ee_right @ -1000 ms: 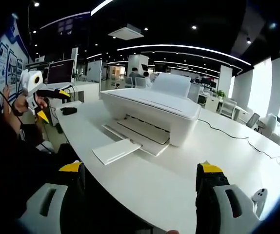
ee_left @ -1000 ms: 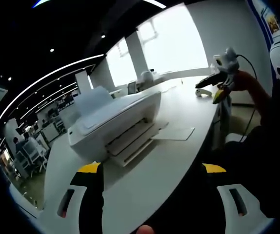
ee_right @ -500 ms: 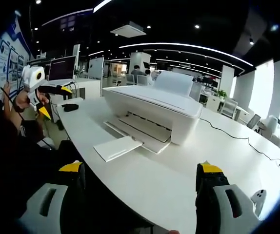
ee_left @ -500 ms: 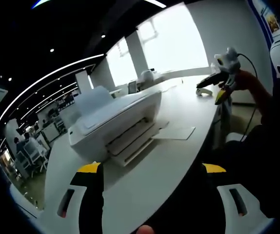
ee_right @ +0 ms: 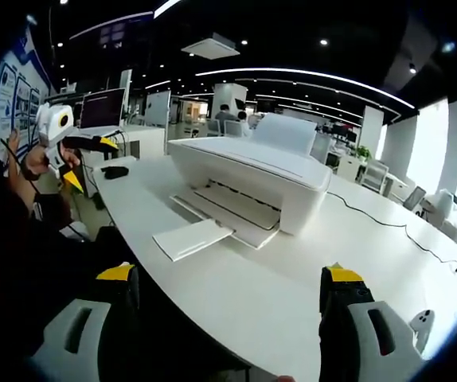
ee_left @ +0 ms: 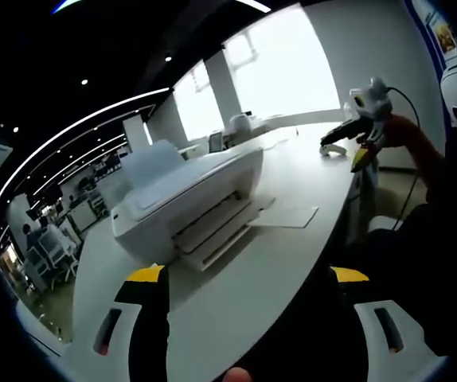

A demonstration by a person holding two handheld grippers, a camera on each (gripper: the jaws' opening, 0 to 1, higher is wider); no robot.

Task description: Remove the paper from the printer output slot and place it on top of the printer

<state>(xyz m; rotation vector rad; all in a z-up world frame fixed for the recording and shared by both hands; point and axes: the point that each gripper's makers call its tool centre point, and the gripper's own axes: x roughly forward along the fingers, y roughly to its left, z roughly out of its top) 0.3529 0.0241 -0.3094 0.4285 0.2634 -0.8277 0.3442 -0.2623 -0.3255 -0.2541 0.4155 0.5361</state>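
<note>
Open-plan office space surrounds a long white table with a curved edge, under a dark ceiling crossed by thin light strips.

Seen from the left gripper view, the left gripper has its yellow-tipped jaws spread wide with nothing between them. Beyond them the white printer sits on the table at left of centre, its output tray pulled out toward the table's near edge. The sheet of paper lies flat just past the tray's end, its long side running away from the printer along the tray's line. Bright windows stand behind the printer. At the far right a hand holds the other gripper up off the table, well apart from the paper.

The right gripper view faces the printer from the opposite slant. At its far left the other gripper is held up in a hand, in front of a monitor and a dark computer mouse that the left gripper view does not include. Next comes the paper, at the tray's outer end, pointing toward the table's front edge. A black cable trails over the table at right. The right gripper stands with jaws wide, empty, short of the table's edge.
</note>
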